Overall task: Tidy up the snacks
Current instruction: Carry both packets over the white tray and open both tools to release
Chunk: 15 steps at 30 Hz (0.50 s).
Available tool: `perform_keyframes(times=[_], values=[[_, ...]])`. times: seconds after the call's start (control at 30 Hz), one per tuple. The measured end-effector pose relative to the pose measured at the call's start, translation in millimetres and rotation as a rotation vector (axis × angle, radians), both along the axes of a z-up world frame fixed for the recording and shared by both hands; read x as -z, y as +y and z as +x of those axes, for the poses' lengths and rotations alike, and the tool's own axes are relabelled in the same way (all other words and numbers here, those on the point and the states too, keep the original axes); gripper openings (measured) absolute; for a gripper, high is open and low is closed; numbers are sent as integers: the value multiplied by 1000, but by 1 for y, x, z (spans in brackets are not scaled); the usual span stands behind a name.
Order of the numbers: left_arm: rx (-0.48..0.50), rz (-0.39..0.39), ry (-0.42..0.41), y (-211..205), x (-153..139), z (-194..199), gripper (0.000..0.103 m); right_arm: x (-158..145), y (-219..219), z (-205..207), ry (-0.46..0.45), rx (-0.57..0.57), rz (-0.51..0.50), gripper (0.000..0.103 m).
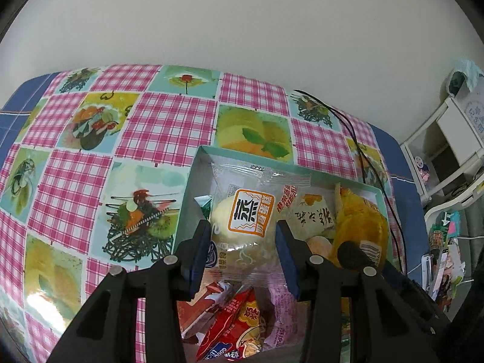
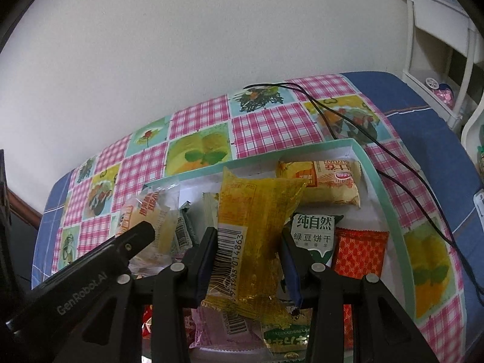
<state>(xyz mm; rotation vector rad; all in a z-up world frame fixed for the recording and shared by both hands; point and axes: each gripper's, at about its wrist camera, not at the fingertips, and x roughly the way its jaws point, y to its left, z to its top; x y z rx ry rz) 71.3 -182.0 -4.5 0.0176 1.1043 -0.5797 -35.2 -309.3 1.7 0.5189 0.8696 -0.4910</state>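
- Left gripper [image 1: 243, 251] closed on a clear steamed-cake packet [image 1: 242, 217], blue pads pressing its two long sides.
- Packet's long axis running away from the camera, along the fingers; orange-and-white label square upright in view, pale round cake showing through the film.
- Packet hanging over the near-left part of a mint-green box [image 1: 193, 181] with white inside, set on the desk [image 1: 90, 166] under a pink-check and fruit-print cloth.
- Right gripper [image 2: 249, 260] clamped on a translucent yellow packet [image 2: 254, 233], pads on both long edges.
- Yellow packet's long axis also pointing away along the fingers, leaning slightly right at the far end; barcode panel at the near left, crimped seal toward the camera.
- Yellow packet held above the middle of the same box [image 2: 390, 211].
- In the box, right wrist view: orange-and-yellow biscuit pack [image 2: 320, 184] lying crosswise at the far right corner; green-and-white mung-bean biscuit pack [image 2: 314, 233] just right of the held packet; red patterned sachet [image 2: 358, 254] beside that, near the right wall.
- Under the right gripper: pink packet [image 2: 217, 329] and green packet [image 2: 284, 338], flat on the box floor.
- Under the left gripper: red sachets [image 1: 230, 326], heaped and overlapping.
- Black cable [image 2: 393, 166] trailing over the desk past the box's far right corner.
- Tip of the left gripper [image 2: 133, 239] visible in the right wrist view, over the box's left side.
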Motion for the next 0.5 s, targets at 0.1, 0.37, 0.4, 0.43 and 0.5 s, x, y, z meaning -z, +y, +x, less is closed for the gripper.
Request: perform_keyframes(times=[0.1,0.37,0.4,0.43,0.5], values=[[-2,-20,16,2,-1,1,46,-1,0,0,2,0,2,43],[-10,-79,54,7,-10,4,46,-4,5,2,1,-16,-3,43],[-8,-82,51,7,-12,4,46,-4,6,2,1,-18,-5,43],[-9,-85,49,8,-14,4,46,-4,7,3,2,-21,-5,43],[-15,-88,50,9,-16,4,46,-4,8,4,4,-27,-5,43]])
